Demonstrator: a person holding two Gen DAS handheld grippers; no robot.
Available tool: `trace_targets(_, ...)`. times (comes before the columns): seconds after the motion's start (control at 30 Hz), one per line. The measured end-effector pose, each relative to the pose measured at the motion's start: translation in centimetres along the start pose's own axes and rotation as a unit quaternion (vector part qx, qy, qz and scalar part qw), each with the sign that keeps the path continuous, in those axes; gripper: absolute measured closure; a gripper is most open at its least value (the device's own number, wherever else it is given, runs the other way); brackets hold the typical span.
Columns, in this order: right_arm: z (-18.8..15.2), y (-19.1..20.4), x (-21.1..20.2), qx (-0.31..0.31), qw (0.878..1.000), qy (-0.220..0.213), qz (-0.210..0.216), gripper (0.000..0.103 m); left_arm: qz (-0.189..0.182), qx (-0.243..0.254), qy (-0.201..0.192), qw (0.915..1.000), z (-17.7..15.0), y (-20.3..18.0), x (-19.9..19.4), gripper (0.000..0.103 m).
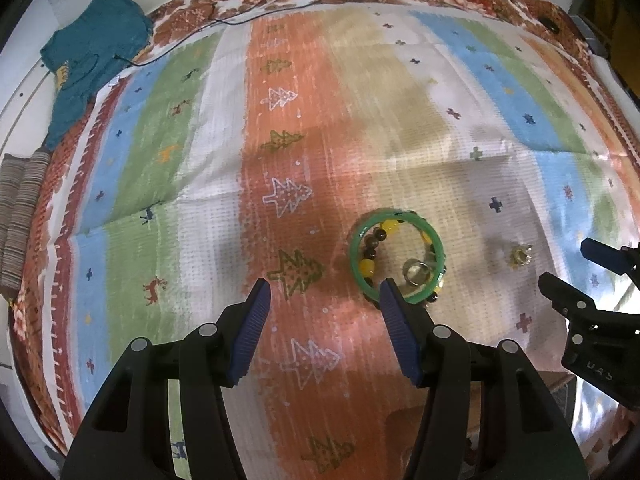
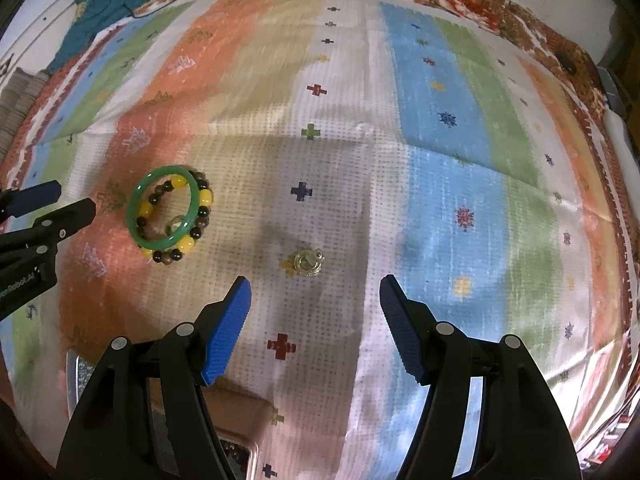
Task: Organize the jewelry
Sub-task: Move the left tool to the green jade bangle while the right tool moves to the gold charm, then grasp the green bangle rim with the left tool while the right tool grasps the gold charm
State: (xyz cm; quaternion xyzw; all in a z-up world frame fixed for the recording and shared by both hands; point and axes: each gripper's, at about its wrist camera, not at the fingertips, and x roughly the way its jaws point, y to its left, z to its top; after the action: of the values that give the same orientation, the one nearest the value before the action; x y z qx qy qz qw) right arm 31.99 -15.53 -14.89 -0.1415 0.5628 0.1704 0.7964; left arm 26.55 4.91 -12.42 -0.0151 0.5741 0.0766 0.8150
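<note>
- A green bangle lies flat on the striped cloth, at the border of the orange stripe and the pale dotted stripe.
- A bead bracelet of yellow and dark brown beads lies with it: part of it shows inside the bangle, and part pokes out beyond the bangle's rim on the near and right sides, touching it.
- A small silver ring sits inside the bangle, near its nearer edge.
- A small gold ornate ring lies alone on the pale stripe, well apart from the bangle and to its right.
- The left gripper hovers over the orange stripe with its blue-padded fingers spread wide and nothing between them; the tip of its right-side finger overlaps the bangle's near rim in the left wrist view, though whether it touches cannot be told.
- The right gripper is likewise spread wide and holds nothing; the gold ring sits just ahead of the gap between its fingertips.
- Each gripper shows at the edge of the other's view, the two side by side above the cloth.
- A teal garment lies at the far left corner, partly over the cloth's edge.
- Thin cables trail across the far floral border.
- A brown box peeks out below the right gripper at the near edge.
</note>
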Motion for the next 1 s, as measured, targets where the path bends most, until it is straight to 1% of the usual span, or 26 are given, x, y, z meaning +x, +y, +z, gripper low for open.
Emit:
trace_targets(0.17,0.4,0.2,0.9,-0.005,1.0,0.008,-0.003,0.036,0.001,0.001,0.009,1.0,0.4,0.0,1.2,0.046)
trace_targets(0.37,0.9,0.1,2.3,-0.007,1.0,0.022,-0.007,0.037,-0.016,-0.001,0.019,0.9997,1.0,-0.1,2.1,0.048)
trace_targets(0.5,1.1,0.2,3.1,-0.008,0.999,0.034,-0.004,0.041,-0.023,0.001,0.024,0.9995,1.5,-0.3,2.9,0.051)
trace_targets(0.6,1.3,0.3,3.6,-0.011,0.999,0.041,-0.003,0.043,-0.023,0.002,0.029,0.9993,1.6,-0.3,3.5,0.055)
trace_targets(0.7,1.5,0.4,4.2,-0.013,0.999,0.047,-0.004,0.048,-0.024,0.006,0.034,0.9991,1.6,-0.4,4.0,0.061)
trace_targets(0.77,1.7,0.4,4.6,-0.014,0.999,0.051,-0.005,0.052,-0.023,0.013,0.039,0.9989,1.6,-0.5,4.5,0.069)
trace_targets(0.8,1.7,0.4,4.8,-0.014,0.999,0.052,-0.006,0.057,-0.022,0.016,0.041,0.9988,1.6,-0.5,4.6,0.071)
trace_targets(0.9,1.9,0.5,5.2,-0.016,0.999,0.05,-0.008,0.06,-0.027,0.018,0.046,0.9984,1.6,-0.6,5.2,0.073)
trace_targets(0.97,2.0,0.6,5.2,-0.017,0.999,0.049,-0.004,0.068,-0.03,0.023,0.05,0.9981,1.5,-0.7,5.5,0.084)
trace_targets(1.0,2.0,0.5,5.3,-0.016,0.999,0.049,-0.002,0.074,-0.029,0.026,0.053,0.9979,1.4,-0.9,5.7,0.087)
